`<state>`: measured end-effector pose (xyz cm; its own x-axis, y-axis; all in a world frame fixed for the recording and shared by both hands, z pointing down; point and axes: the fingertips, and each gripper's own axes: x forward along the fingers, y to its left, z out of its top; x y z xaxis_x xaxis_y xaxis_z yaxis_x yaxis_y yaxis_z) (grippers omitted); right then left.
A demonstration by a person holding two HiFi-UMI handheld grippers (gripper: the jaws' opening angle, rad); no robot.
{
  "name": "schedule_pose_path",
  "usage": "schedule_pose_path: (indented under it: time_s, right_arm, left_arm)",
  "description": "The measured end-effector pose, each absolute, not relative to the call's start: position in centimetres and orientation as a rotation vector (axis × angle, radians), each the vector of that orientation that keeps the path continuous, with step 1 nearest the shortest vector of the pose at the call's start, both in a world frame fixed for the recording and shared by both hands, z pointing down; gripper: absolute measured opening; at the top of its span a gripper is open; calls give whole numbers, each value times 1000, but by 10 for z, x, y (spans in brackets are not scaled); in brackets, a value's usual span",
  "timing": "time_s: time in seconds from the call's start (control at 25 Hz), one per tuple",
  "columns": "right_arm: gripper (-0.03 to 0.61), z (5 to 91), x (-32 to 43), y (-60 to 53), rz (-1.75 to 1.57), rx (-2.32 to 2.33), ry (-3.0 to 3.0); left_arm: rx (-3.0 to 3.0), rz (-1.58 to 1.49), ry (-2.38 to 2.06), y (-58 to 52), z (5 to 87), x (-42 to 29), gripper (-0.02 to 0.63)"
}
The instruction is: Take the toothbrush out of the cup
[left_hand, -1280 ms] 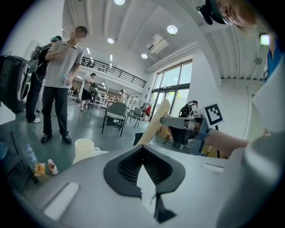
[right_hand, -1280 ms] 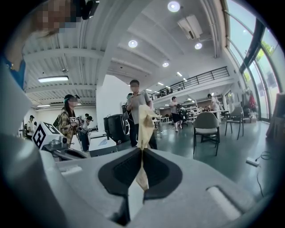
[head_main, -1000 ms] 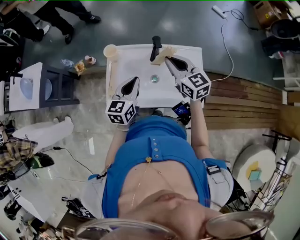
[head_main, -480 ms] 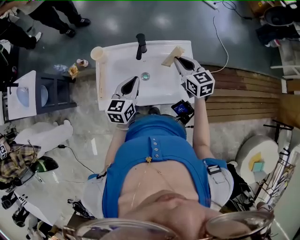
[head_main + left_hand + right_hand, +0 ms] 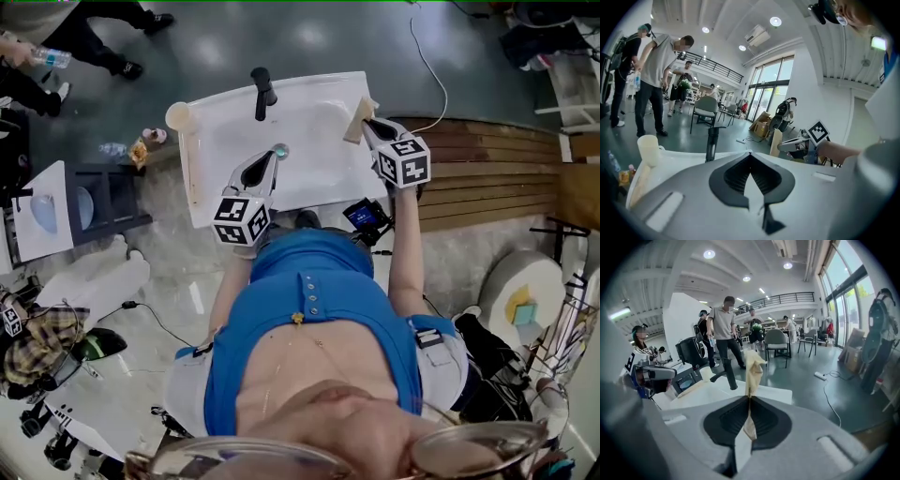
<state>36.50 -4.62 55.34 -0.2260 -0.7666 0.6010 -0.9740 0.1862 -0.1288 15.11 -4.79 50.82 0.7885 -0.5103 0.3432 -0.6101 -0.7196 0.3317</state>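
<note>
A cream cup [image 5: 178,115] stands on the far left corner of the white sink [image 5: 319,108]; I cannot make out a toothbrush in it. The cup [image 5: 649,149] also shows at the left in the left gripper view, and small in the right gripper view, the cup [image 5: 706,372] is left of the faucet. My right gripper [image 5: 371,125] is at the sink's far right corner, shut on a cream cloth [image 5: 357,120] that sticks up past its jaws, the cloth [image 5: 753,365]. My left gripper [image 5: 271,156] hovers over the basin beside the drain [image 5: 279,149], jaws together with nothing between them.
A black faucet [image 5: 262,90] rises at the sink's back edge. A long cream strip [image 5: 187,173] lies along the sink's left rim. People stand on the grey floor beyond. A low side table [image 5: 56,192] stands to the left, and wooden decking [image 5: 487,178] to the right.
My right gripper carried the cloth from beside the faucet out to the sink's right corner and lower. The left gripper moved over the basin to the drain.
</note>
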Motion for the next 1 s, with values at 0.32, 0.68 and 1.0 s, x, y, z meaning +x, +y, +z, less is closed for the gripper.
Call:
schedule_pose_path:
  time_s: [0.32,0.68,1.0]
  right_arm:
    - [15,598,385,-16,847,1480,-1882]
    - [14,631,394,-31,868,1466,-1808]
    - [9,662,407,-49,937,1567,-1744]
  left_arm:
    - [2553,338,-802,-40,513,169,2]
    - [2522,331,-860,-47,515,153,2]
    - [2482,307,-916,-55,517,138,2]
